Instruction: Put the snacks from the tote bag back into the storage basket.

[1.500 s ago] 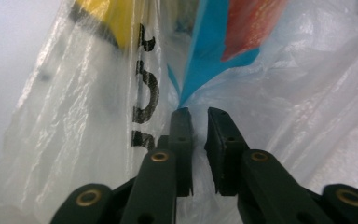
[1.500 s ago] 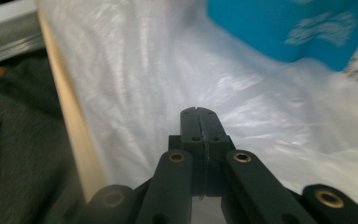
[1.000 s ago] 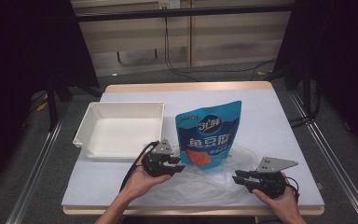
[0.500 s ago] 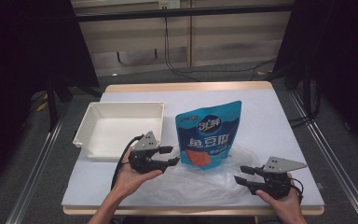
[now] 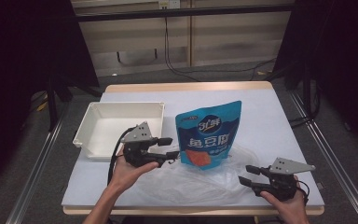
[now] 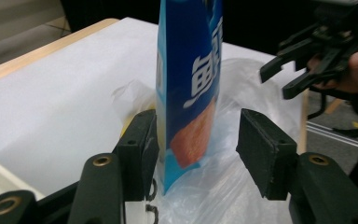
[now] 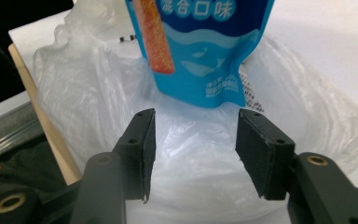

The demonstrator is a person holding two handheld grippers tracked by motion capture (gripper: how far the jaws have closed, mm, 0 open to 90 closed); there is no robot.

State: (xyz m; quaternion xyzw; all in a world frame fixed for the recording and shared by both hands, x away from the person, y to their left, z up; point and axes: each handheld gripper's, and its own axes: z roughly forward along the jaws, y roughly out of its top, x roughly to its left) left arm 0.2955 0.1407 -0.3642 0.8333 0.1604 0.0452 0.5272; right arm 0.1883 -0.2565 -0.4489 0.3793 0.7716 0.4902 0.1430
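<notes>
A blue snack pouch (image 5: 209, 133) stands upright on a crumpled clear plastic bag (image 5: 186, 179) on the white table. My left gripper (image 5: 171, 148) hovers just left of the pouch's base. Its jaws have just been opening, and the pouch's edge (image 6: 189, 93) shows between them (image 6: 198, 149) with no pad pressing on it. My right gripper (image 5: 244, 176) sits low at the bag's right edge, pointing left. Its jaws (image 7: 193, 149) have also just been opening and stand apart over the bag (image 7: 98, 93), gripping nothing. The pouch's bottom (image 7: 200, 46) lies beyond them.
A white empty tray (image 5: 85, 135) sits at the table's left, close behind my left hand. The table's wooden front edge (image 5: 168, 211) runs just below the bag. Bare white tabletop (image 5: 270, 121) lies right of and behind the pouch. Metal rails flank the table.
My left gripper has risen and drawn back to the left, away from the pouch's base, with its jaws wider apart. The right gripper stayed in place and its jaws spread.
</notes>
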